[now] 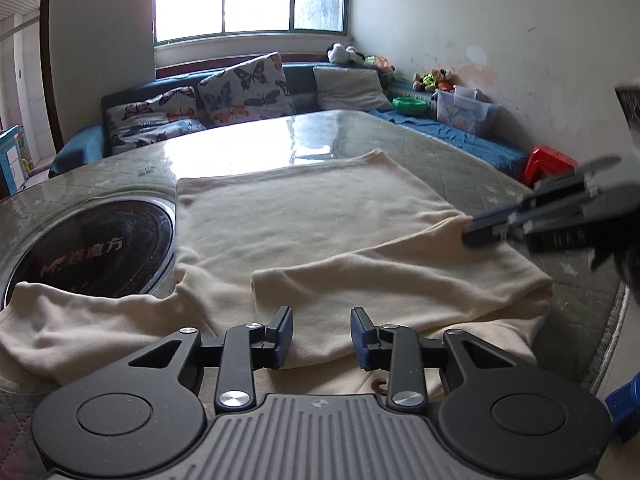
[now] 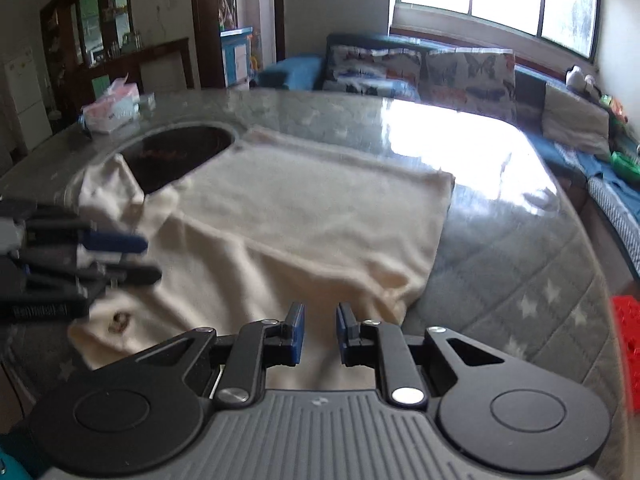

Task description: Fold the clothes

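Left tool point(image 1: 321, 334) over near hem of cream garment point(image 1: 304, 216), jaws at moderate gap, nothing between pads. Right tool point(image 2: 321, 330) narrow, empty, over folded-in side. Garment flat on bench point(image 2: 500, 264) ahead of both tools, positioned for next fold.

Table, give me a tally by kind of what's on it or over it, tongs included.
Cream garment: 1
Round cooktop: 1
Tissue pack: 1
Tongs: 2, left tongs and right tongs
Total: 5
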`<state>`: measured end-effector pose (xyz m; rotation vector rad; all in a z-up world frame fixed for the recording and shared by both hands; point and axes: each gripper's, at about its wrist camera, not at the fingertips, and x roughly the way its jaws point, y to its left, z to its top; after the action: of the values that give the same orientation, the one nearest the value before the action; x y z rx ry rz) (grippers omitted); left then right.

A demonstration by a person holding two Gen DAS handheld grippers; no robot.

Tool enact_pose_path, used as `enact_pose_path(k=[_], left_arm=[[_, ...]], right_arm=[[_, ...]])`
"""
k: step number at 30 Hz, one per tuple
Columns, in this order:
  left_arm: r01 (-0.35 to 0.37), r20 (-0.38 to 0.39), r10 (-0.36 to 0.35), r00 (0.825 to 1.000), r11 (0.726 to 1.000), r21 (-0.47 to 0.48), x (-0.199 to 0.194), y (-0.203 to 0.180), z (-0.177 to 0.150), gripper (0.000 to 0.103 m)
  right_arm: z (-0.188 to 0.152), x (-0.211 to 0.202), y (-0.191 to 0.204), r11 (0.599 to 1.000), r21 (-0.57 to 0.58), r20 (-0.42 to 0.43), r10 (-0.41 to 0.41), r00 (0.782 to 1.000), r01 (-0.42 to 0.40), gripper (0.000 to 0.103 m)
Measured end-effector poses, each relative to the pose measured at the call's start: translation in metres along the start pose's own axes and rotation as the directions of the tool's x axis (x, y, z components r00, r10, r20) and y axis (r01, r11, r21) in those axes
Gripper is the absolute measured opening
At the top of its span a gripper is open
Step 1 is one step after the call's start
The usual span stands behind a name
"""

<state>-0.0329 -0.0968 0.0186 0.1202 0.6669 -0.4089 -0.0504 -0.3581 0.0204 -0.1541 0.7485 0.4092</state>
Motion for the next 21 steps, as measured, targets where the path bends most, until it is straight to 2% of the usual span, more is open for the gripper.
enact_pose_path(k=[7, 11, 15, 16, 17, 19, 21], left_arm=[[-0.025, -0.015, 0.024, 1.000, 1.000, -0.019, -0.002, 0.007, -0.002, 0.034], [-0.037, -0.019, 0.037, 0.999, 0.999, -0.022, -0.002, 0.008, -0.001, 0.034], [-0.045, -0.025, 0.045, 0.999, 0.999, -0.005, 0.002, 0.005, -0.001, 0.034], [-0.046, -0.026, 0.045, 0.999, 0.999, -0.008, 0.003, 0.005, 0.001, 0.029], [-0.046, -0.027, 0.046, 0.999, 0.999, -0.012, 0.003, 0.005, 0.002, 0.011], [-0.048, -0.027, 0.047, 0.999, 0.999, -0.018, 0.003, 0.005, 0.004, 0.003], [-0.064, 0.006, 0.064, 0.998, 0.998, -0.014, -0.007, 0.006, 0.007, 0.000]], right_arm=[[0.003, 0.006, -0.030, 0.996, 0.092, 0.020, -0.008, 1.000, 0.006, 0.015], [-0.002, 0.003, -0.042, 0.994, 0.107, 0.010, -0.025, 1.000, 0.024, 0.015], [-0.004, 0.008, -0.043, 0.995, 0.099, 0.009, -0.002, 1.000, 0.002, 0.015], [-0.004, 0.010, -0.041, 0.996, 0.087, 0.008, 0.003, 1.000, -0.003, 0.015], [-0.004, 0.011, -0.039, 0.997, 0.080, 0.011, 0.005, 1.000, -0.005, 0.015], [-0.003, 0.011, -0.034, 0.998, 0.068, 0.023, 0.009, 1.000, -0.011, 0.016], [-0.002, 0.008, -0.030, 0.998, 0.053, 0.035, 0.014, 0.999, -0.016, 0.019]])
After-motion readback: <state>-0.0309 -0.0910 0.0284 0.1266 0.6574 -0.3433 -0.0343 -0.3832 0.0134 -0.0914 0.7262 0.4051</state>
